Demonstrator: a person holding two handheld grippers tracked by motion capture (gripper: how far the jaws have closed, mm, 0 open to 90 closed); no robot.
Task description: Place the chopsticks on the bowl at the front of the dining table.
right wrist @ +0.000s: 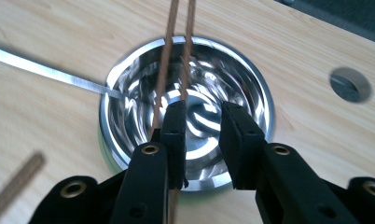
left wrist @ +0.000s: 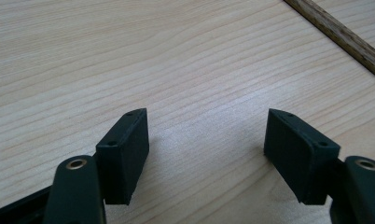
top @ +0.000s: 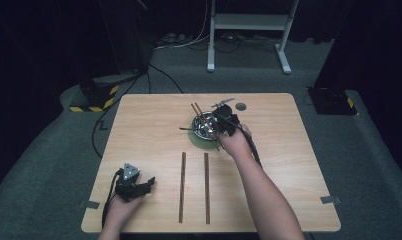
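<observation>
On the left of the table (top: 139,125) we saw the left tool (top: 148,184) resting near the front edge, held in a hand (top: 123,207), its jaws standing wide apart with nothing between them. In the left gripper view that tool (left wrist: 206,140) showed bare wood between its pads (left wrist: 125,154), and one stick (left wrist: 344,37) crossed the far right corner, well apart from the jaws. To the right of the left tool, two sticks lay flat and side by side on the table, the left stick (top: 182,186) and the right stick (top: 206,186), apart from each other and running from the front edge toward the middle. Beyond them, near the middle of the far half, a steel bowl (top: 203,126) sat on a green mat (top: 201,142). A pair of sticks (top: 199,114) leaned in the bowl, their upper ends poking out over its far rim. The right tool (top: 224,122) hung just at the bowl's right side, over its rim. In the right gripper view that tool (right wrist: 203,140) had its jaws partly apart above the bowl (right wrist: 129,121); the leaning sticks (right wrist: 176,56) ran past the outer side of the left jaw, not between the pads, so it gripped nothing. A flat metal strip (right wrist: 45,70) reached from the left to the bowl's rim. Right of the bowl a small grey disc (top: 240,106) lay in the table.
</observation>
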